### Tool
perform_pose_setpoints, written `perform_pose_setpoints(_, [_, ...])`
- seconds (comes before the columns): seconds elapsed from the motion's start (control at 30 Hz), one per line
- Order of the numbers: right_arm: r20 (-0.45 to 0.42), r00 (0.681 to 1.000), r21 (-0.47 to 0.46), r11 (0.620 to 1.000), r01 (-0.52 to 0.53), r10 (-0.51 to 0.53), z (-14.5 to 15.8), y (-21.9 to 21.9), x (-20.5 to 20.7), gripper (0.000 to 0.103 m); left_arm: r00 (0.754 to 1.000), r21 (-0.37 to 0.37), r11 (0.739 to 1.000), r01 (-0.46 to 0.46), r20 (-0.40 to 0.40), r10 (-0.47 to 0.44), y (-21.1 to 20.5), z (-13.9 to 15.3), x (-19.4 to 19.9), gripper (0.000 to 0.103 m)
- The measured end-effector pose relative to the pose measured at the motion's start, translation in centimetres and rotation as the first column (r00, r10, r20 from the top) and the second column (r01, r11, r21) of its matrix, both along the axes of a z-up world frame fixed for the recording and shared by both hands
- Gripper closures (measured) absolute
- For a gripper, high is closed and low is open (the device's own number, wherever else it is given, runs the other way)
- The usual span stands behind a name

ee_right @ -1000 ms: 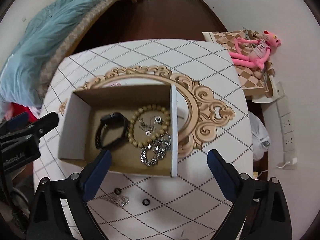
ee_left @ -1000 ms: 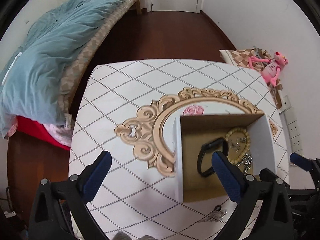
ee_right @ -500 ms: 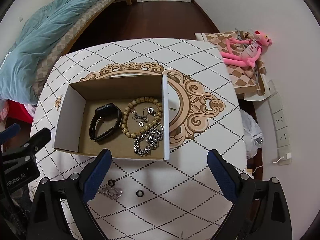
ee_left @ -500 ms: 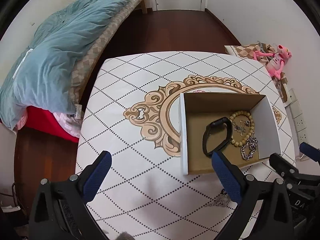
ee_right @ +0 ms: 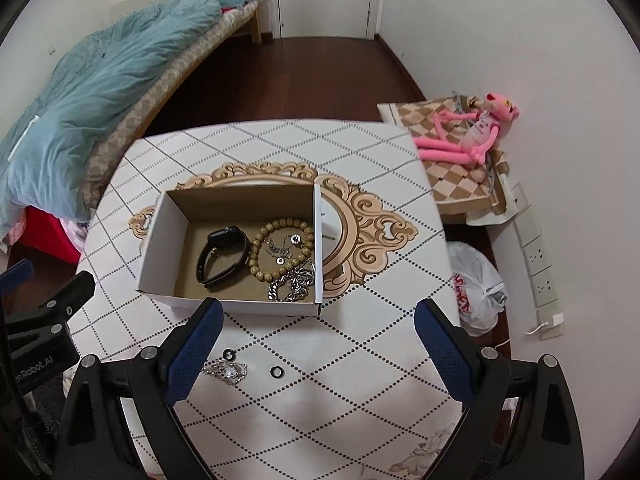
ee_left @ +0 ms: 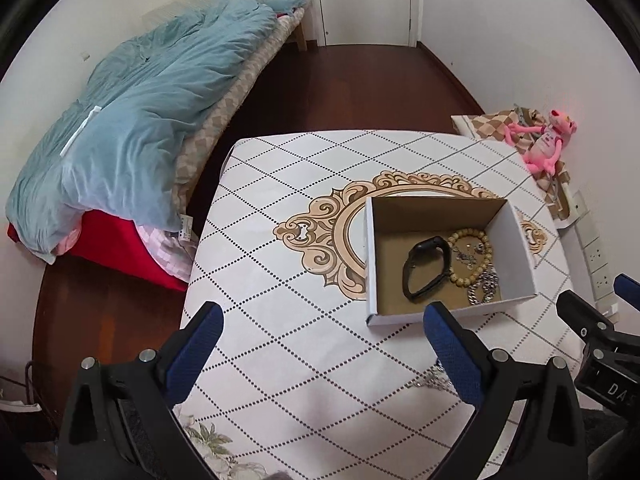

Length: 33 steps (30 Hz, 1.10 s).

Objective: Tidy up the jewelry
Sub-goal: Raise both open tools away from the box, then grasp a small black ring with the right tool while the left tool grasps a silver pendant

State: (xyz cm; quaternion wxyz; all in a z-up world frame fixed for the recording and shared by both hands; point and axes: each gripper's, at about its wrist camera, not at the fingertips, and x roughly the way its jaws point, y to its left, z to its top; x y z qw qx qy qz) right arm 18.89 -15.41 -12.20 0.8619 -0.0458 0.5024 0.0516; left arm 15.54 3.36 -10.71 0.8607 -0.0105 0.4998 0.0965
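An open cardboard box [ee_right: 160, 256] [ee_left: 516, 248] sits on the patterned table. Inside lie a black watch [ee_right: 222, 256] [ee_left: 426, 268], a wooden bead bracelet [ee_right: 280, 252] [ee_left: 472, 254], small silver pieces and a silver chain [ee_right: 292, 282] [ee_left: 484, 288]. On the table in front of the box lie a silver chain [ee_right: 226, 372] [ee_left: 434, 380] and two small black rings [ee_right: 277, 371] [ee_right: 229, 354]. My left gripper [ee_left: 320, 340] is open and empty, held above the table left of the box. My right gripper [ee_right: 316, 332] is open and empty above the box's near side.
A bed with a blue duvet [ee_left: 140, 120] stands left of the table. A pink plush toy [ee_right: 472, 132] lies on a checkered cushion at the right wall. A plastic bag [ee_right: 476, 288] sits on the floor by wall sockets. The table's edges are near.
Both grippers have pulled back and upward from the box, so the box looks smaller and farther. Both stay open and empty. The jewelry has not moved.
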Motion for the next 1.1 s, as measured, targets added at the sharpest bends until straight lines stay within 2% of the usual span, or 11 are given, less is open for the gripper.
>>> perform_pose_setpoints(0.27, [0.076,0.997,0.018,1.0,-0.007,0.005,3.3,-0.3,-3.0,0.005,0.998,-0.006,1.0,0.011,0.055,-0.011,-0.5,2.6,-2.5,0.001])
perform_pose_setpoints(0.4, [0.061,0.998,0.042,0.999,-0.007,0.004,3.2,-0.6,-3.9,0.005,0.997,0.003,1.0,0.003,0.082,-0.003,-0.3,3.1,-3.4,0.001])
perform_pose_setpoints(0.5, [0.014,1.0,0.047,0.999,-0.006,0.006,0.5,-0.7,-4.4,0.005,0.997,0.024,1.0,-0.015,0.07,0.013,-0.1,1.7,-3.9,0.001])
perform_pose_setpoints(0.67, [-0.1,0.995,0.112,0.994,0.008,0.004,-6.9,-1.0,-4.2,0.006,0.999,0.053,0.998,-0.035,-0.031,0.036,-0.2,-3.9,-4.1,0.001])
perform_pose_setpoints(0.7, [-0.106,0.994,0.125,0.992,0.008,0.006,-7.8,-1.1,-4.3,0.009,0.998,0.053,0.998,-0.037,-0.049,0.04,-0.1,-4.9,-4.1,0.001])
perform_pose_setpoints(0.8, [-0.125,0.992,0.139,0.99,0.005,0.013,-11.0,-0.7,-4.1,0.032,0.994,0.062,0.997,-0.045,-0.095,0.051,0.1,-7.4,-4.0,0.001])
perform_pose_setpoints(0.87, [-0.128,0.992,0.143,0.99,-0.002,0.021,-12.5,-0.3,-3.8,0.037,0.991,0.073,0.996,-0.051,-0.118,0.059,0.4,-8.8,-3.9,0.001])
perform_pose_setpoints(0.93, [-0.116,0.993,0.141,0.99,-0.013,0.03,-13.1,0.1,-3.7,0.046,0.989,0.08,0.995,-0.053,-0.132,0.064,0.6,-9.6,-3.8,0.001])
perform_pose_setpoints(1.1, [-0.065,0.996,0.106,0.993,-0.047,0.054,-14.0,1.4,-3.9,0.053,0.987,0.079,0.996,-0.049,-0.149,0.061,0.7,-10.7,-3.6,0.001])
